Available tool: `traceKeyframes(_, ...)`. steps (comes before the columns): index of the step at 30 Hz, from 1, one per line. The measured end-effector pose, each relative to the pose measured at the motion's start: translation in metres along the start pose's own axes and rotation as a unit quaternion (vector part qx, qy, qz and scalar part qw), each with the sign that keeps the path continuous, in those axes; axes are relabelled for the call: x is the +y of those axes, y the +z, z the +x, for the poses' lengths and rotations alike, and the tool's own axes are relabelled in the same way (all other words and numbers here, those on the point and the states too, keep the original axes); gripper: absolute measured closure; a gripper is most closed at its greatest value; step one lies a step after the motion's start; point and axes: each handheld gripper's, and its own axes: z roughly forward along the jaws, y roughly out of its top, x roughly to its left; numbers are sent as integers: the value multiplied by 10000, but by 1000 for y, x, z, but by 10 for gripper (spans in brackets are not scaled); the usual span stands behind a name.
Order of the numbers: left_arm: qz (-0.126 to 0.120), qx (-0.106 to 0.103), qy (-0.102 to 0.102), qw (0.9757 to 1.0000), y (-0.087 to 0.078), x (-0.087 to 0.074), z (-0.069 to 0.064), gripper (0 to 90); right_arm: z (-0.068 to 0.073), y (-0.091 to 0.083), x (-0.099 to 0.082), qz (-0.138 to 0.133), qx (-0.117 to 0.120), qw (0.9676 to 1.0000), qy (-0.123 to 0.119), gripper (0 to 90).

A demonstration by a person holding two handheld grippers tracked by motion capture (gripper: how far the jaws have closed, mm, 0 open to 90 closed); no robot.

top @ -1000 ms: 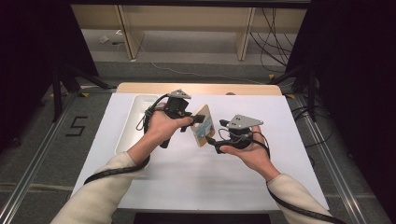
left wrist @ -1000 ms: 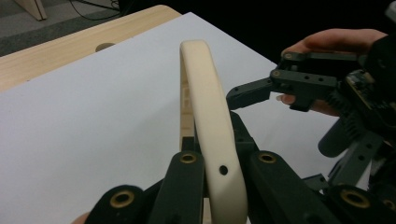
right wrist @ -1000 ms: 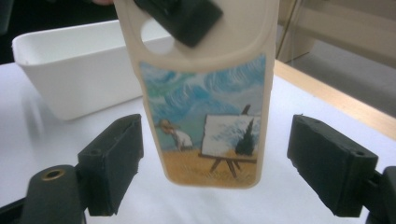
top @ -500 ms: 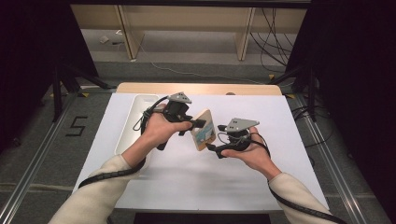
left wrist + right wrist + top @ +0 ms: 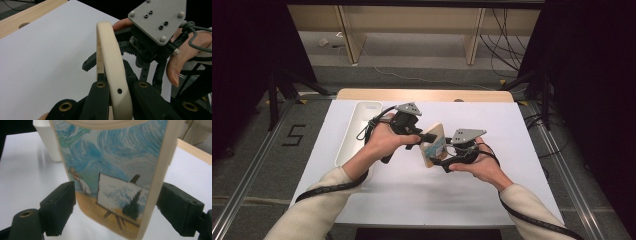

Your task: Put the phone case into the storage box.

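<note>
High view: both grippers meet over the middle of the white table [image 5: 512, 125], with a small painted panel [image 5: 433, 145] held between them, clear of the tabletop and tilted. A white tray [image 5: 357, 120] lies on the table beside the left forearm.

Left gripper [image 5: 428, 136]: jaws clamped on the panel's cream edge. Left gripper view confirms this; the two black fingers [image 5: 98, 100] sit tight against either side of the rounded rim [image 5: 110, 62], no gap visible.

Right gripper [image 5: 435, 161]: jaws set wide, the panel standing between them across its broad face. In the right gripper view the left pad [image 5: 60, 207] stands a little off the panel's edge; the right pad [image 5: 178, 210] sits just beside the cream border, contact uncertain. Its jaws have just been closing slightly. Picture side of the panel [image 5: 112, 177] faces this camera.
</note>
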Motion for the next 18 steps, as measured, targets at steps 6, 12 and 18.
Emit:
traceKeyframes(6,-15,-60,13,10000,3,1,-2,864,1,1,0,-5,240,9996,-113,215)
traceKeyframes(12,-22,-29,63,10000,1,5,-2,866,3,2,0,-16,381,9992,-87,283)
traceKeyframes(18,-137,-12,72,9999,1,7,-3,868,4,0,1,-26,380,9993,20,363)
